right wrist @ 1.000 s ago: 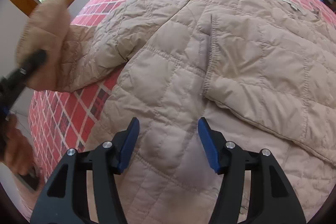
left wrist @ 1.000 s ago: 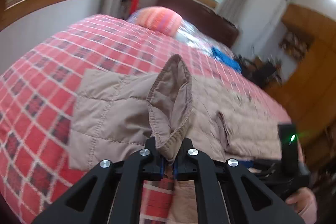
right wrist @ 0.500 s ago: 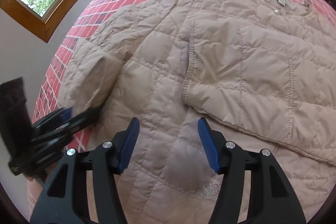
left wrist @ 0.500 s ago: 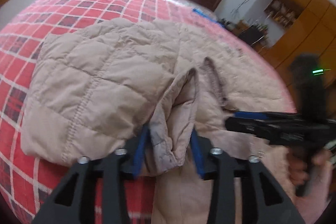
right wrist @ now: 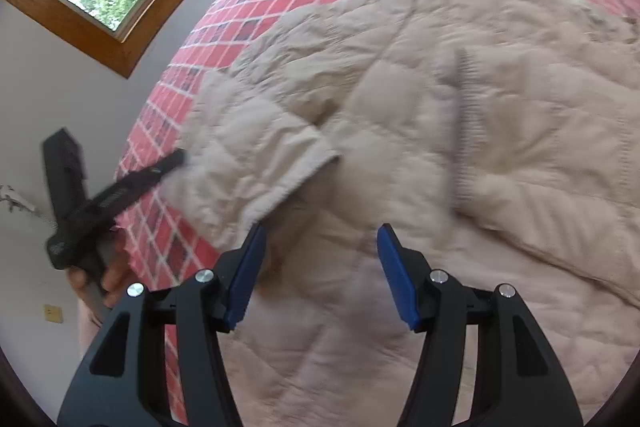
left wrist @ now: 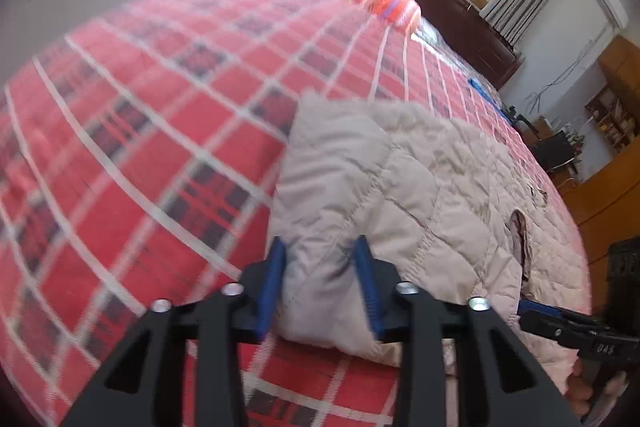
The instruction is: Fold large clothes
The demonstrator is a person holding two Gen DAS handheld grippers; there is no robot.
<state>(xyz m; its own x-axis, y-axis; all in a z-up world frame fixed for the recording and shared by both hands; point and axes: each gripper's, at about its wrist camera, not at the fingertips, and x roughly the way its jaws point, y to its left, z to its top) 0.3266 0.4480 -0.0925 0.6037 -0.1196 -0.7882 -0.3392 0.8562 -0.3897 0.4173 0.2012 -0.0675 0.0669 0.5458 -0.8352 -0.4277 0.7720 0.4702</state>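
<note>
The jacket [right wrist: 440,115] lay spread on the bed [left wrist: 160,131] with one sleeve [right wrist: 256,163] folded in over its body (a first fold, I judged); both hand-held grippers, left [left wrist: 320,283] and right [right wrist: 320,275], stood apart, holding nothing; most folding remained.

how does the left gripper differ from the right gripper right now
The left gripper has the folded sleeve of the jacket between its blue pads, while the right gripper has nothing between its pads and hovers over the jacket's body. The left gripper sits at the jacket's edge beside the red plaid bedspread; the right gripper is further in over the quilted fabric. Both are open.
</note>
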